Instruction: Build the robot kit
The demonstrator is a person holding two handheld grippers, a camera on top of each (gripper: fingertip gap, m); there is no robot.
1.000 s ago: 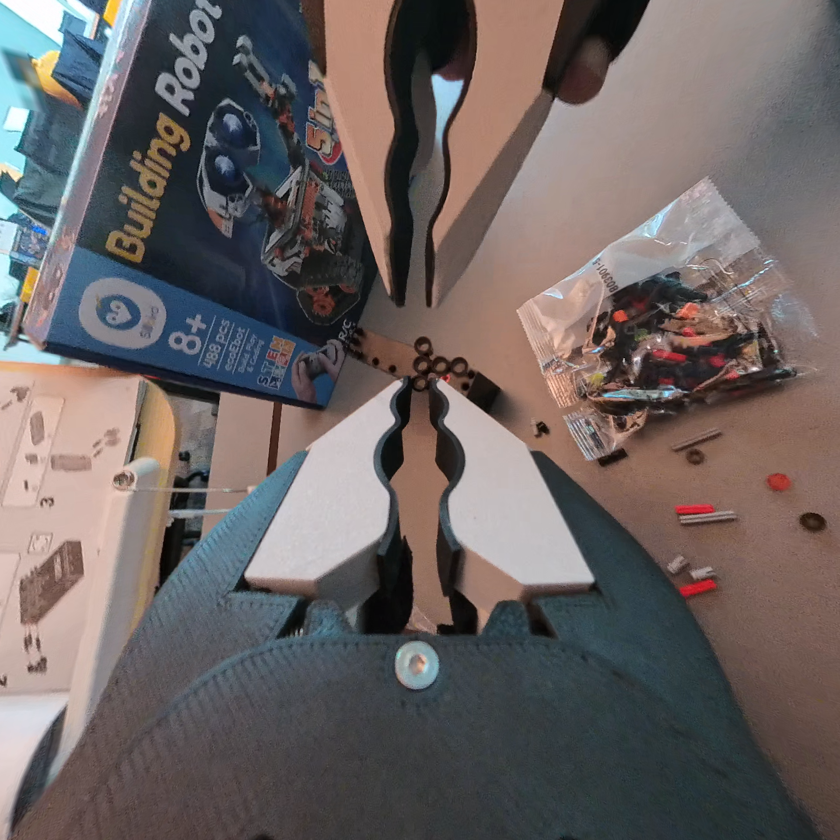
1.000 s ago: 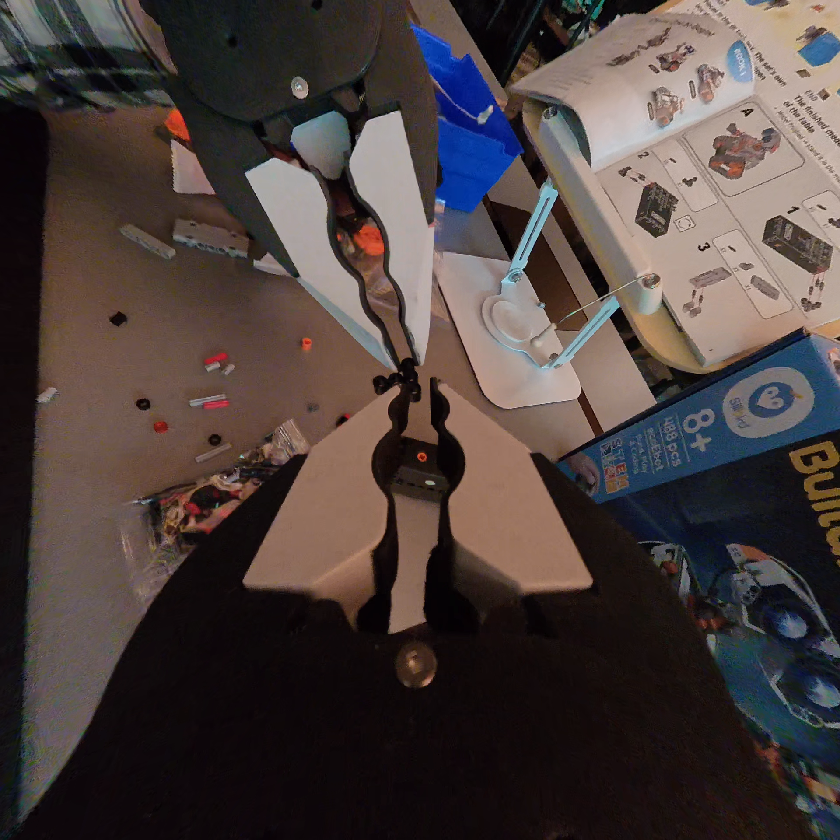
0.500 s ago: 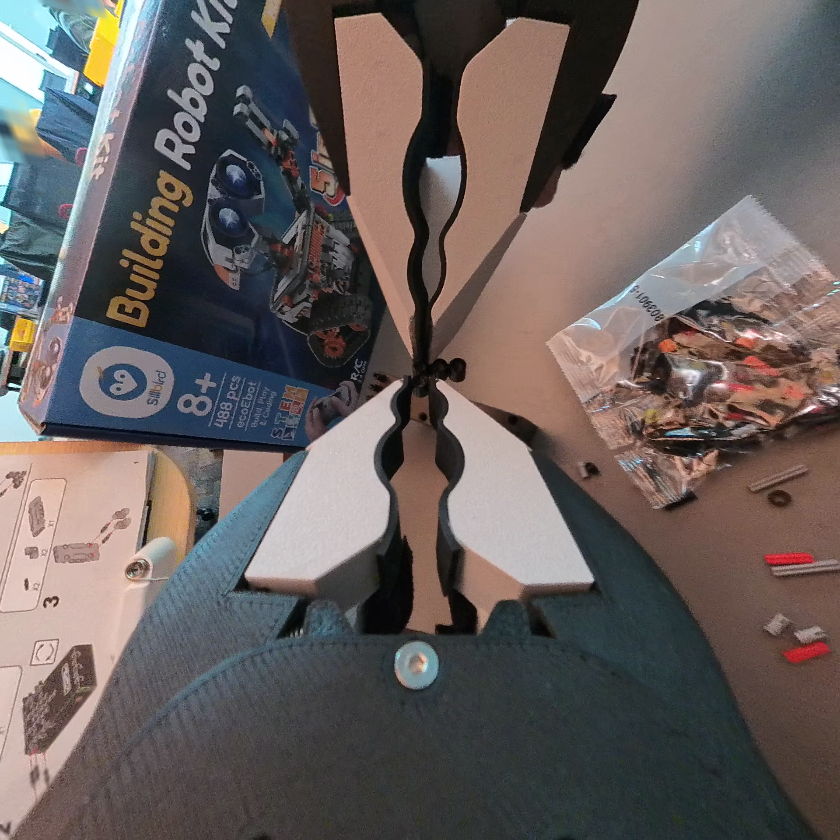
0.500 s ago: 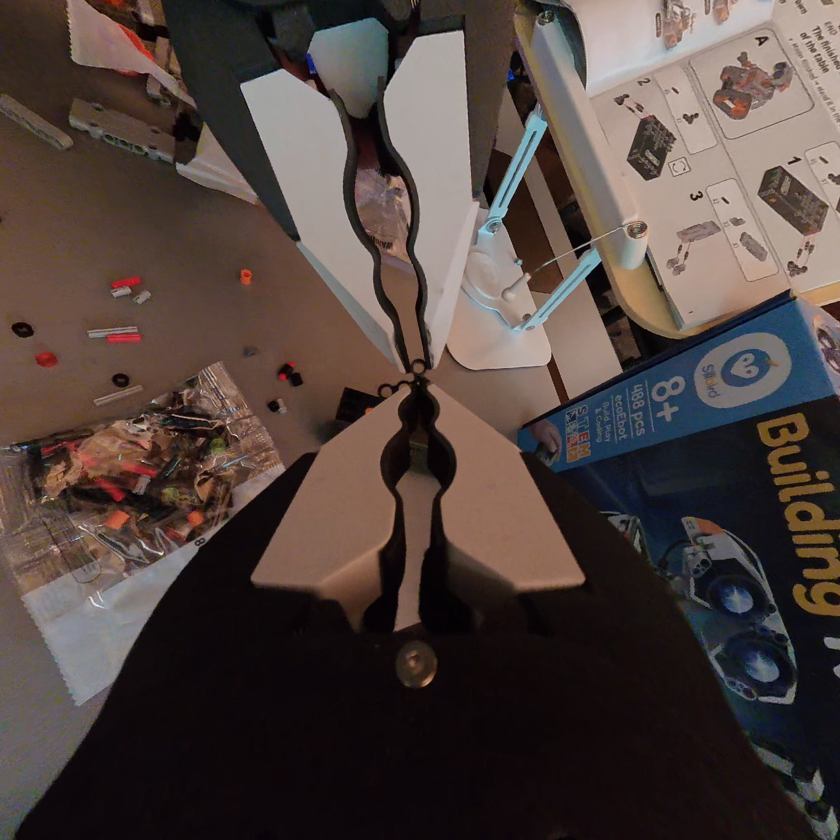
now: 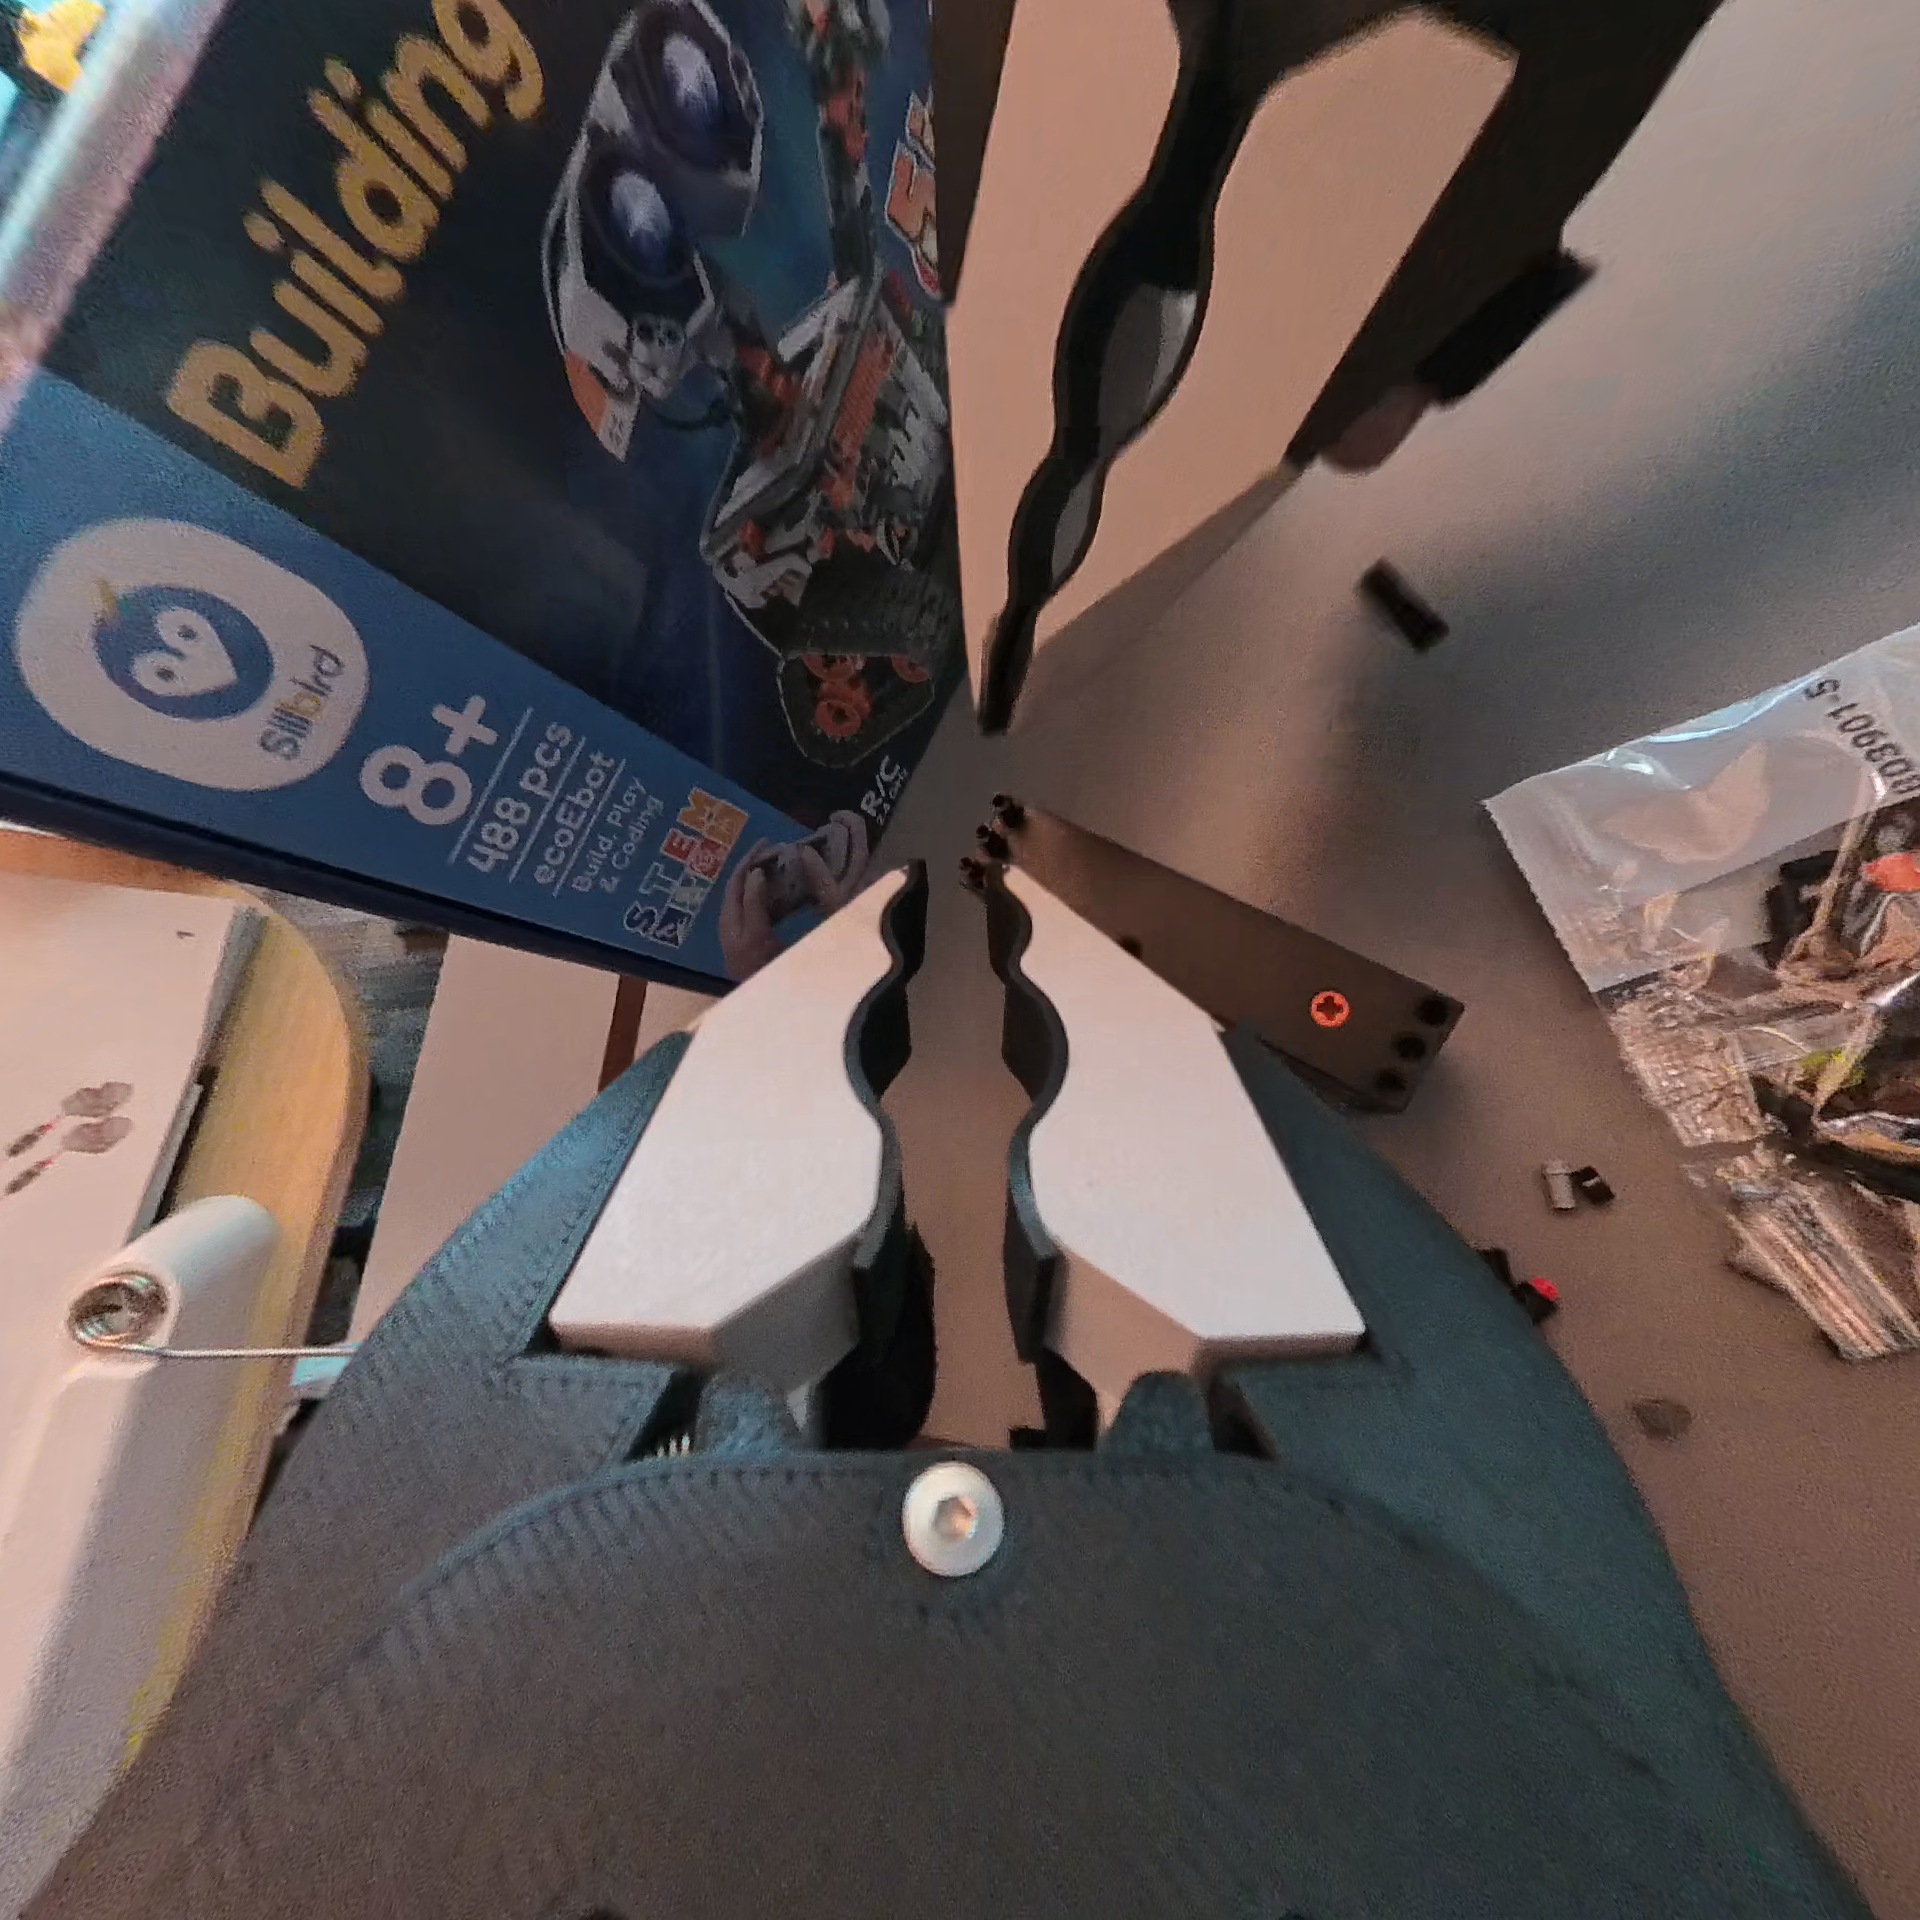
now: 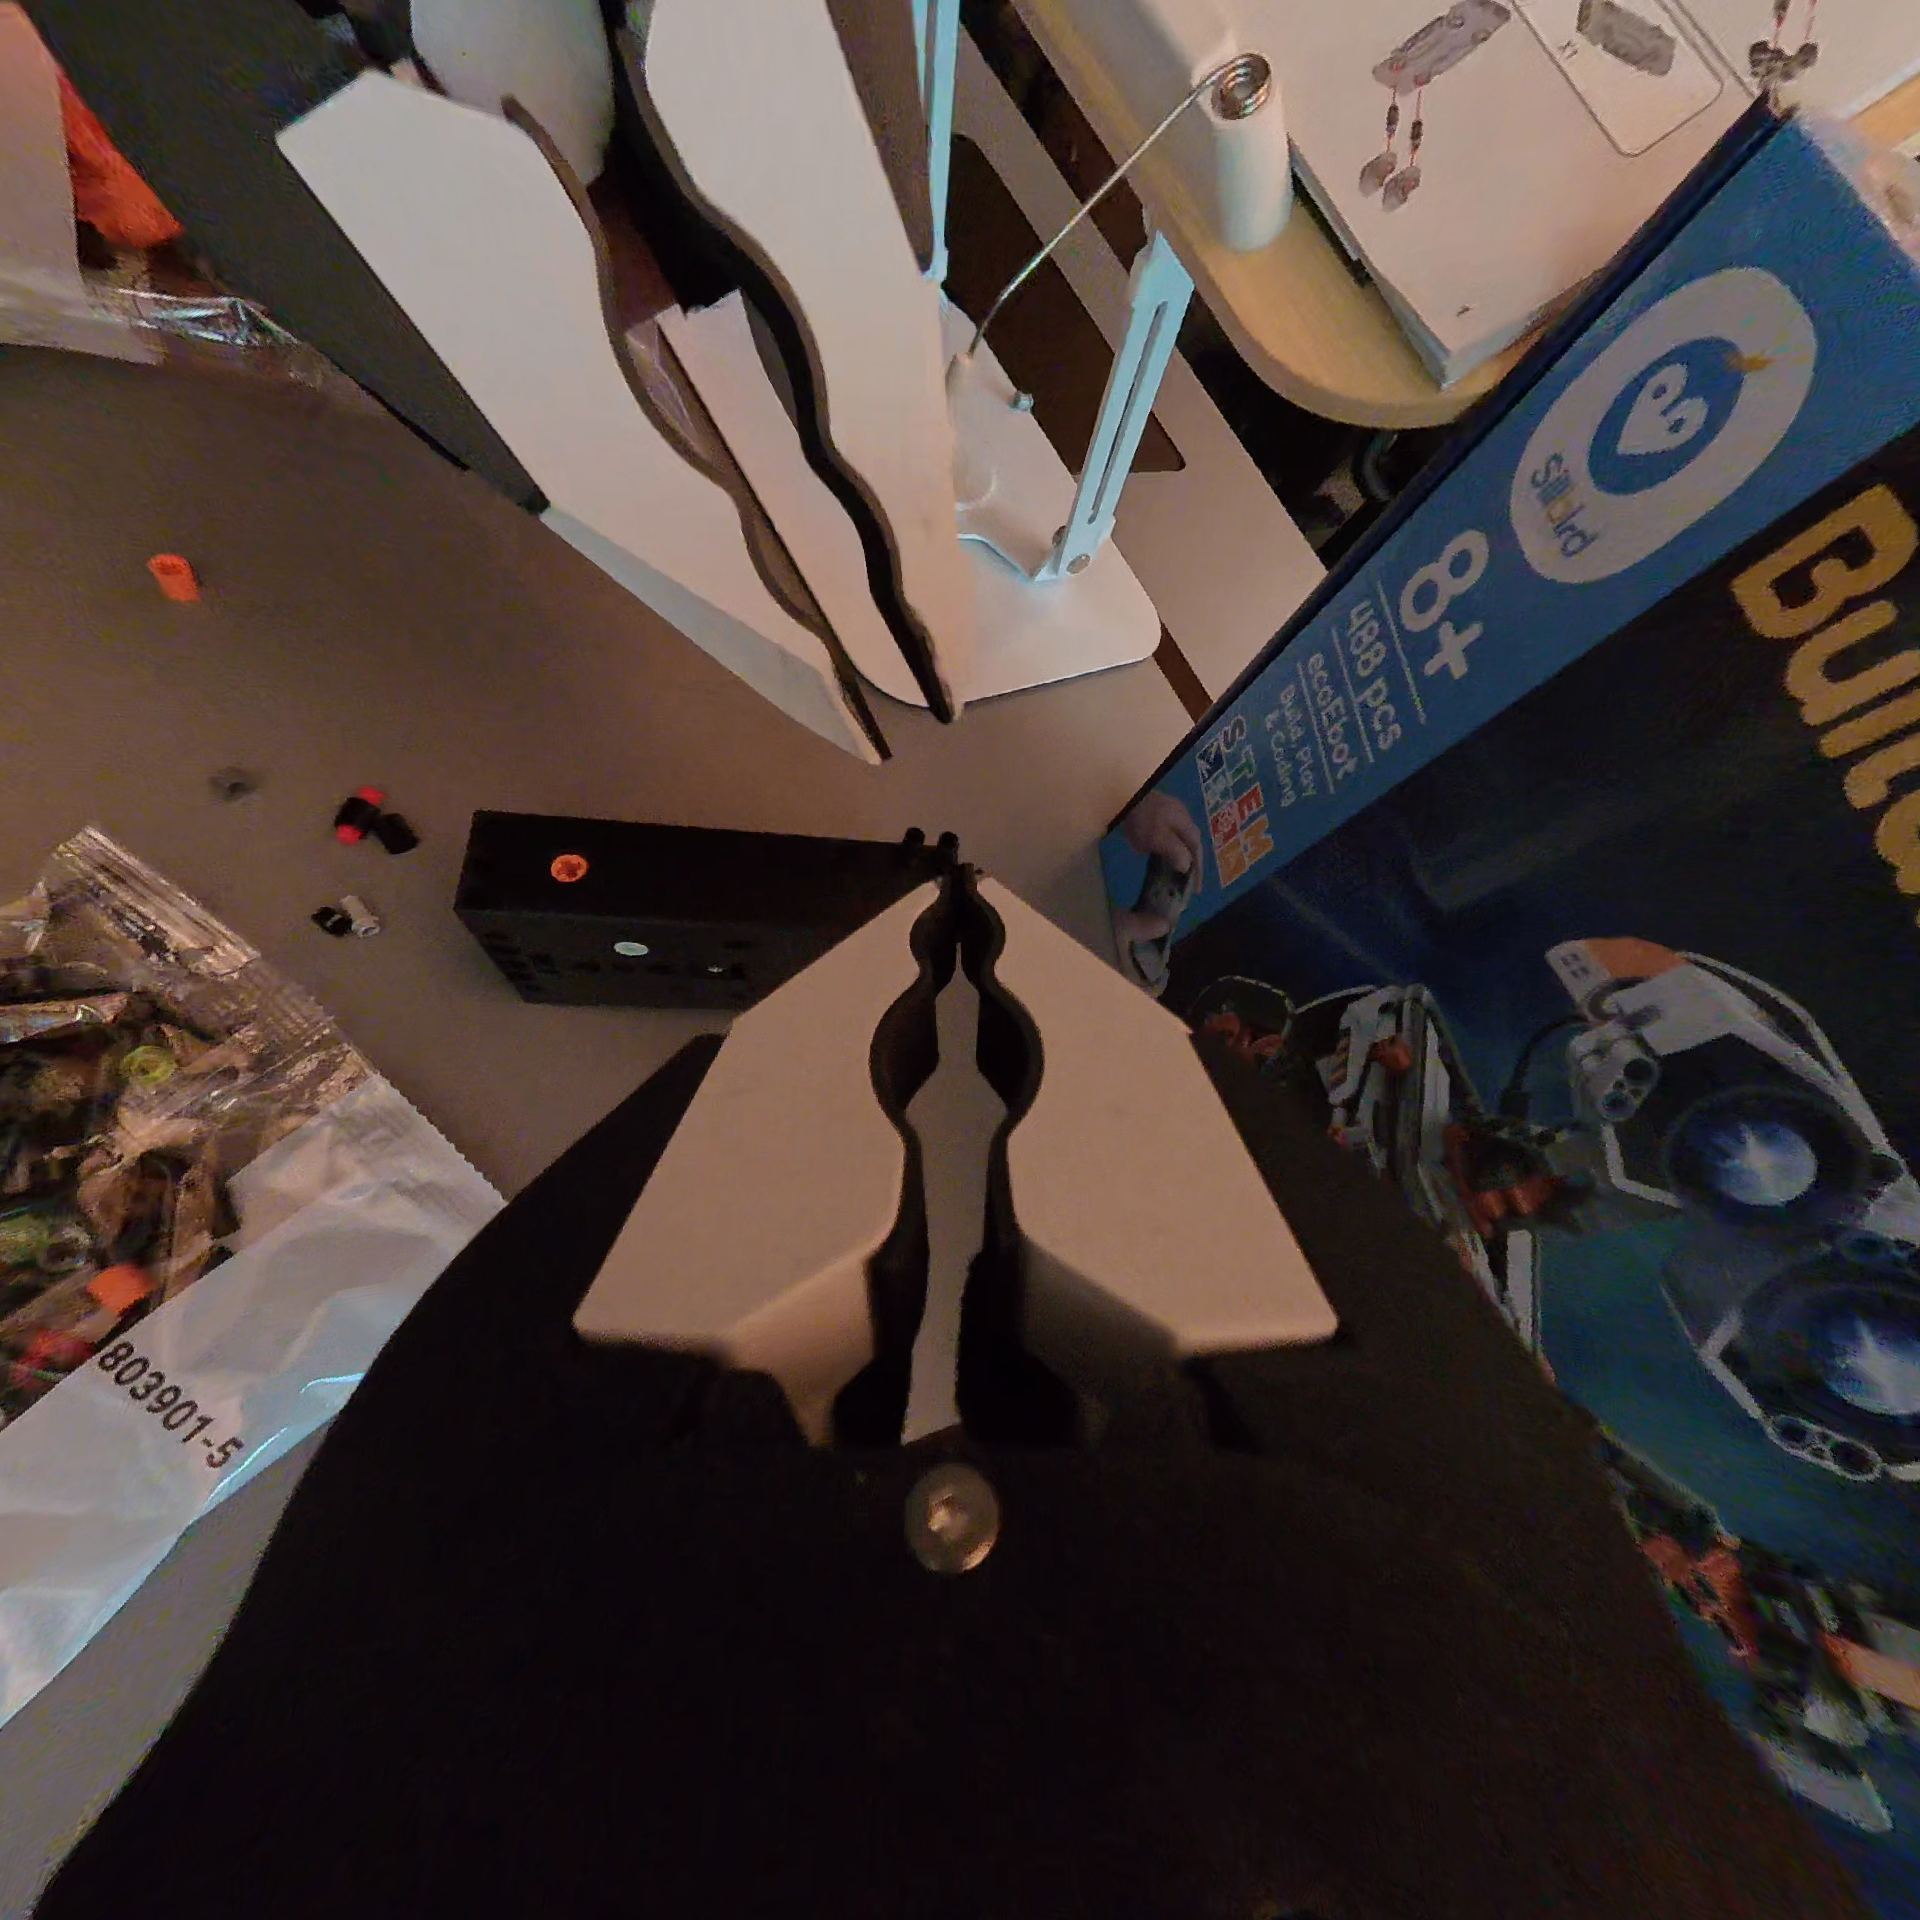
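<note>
On the far left of the left wrist view, an open instruction booklet [image 5: 73, 1039] rests on a white stand with a wire page clip [image 5: 156, 1320]. Next to it, a large blue toy-kit box [image 5: 436, 436] lies flat on the beige table [image 5: 1662, 312]. In the middle, the left gripper [image 5: 951, 883] points forward with its white fingers a narrow gap apart and nothing between them. Just ahead of its tips, a few small black pins [image 5: 992, 831] stick out from the end of a flat black block [image 5: 1247, 977], which lies on the table and bears an orange cross-shaped socket. Above, the right gripper [image 5: 992, 717] reaches in from the opposite side.

In the right wrist view, the right gripper [image 6: 951, 888] has its tips pressed almost together right at those pins; whether it pinches one cannot be told. Farther right, a clear plastic bag [image 5: 1766, 987] of mixed small parts lies on the table, with a few loose black, grey and red pieces [image 5: 1574, 1184] near it.
</note>
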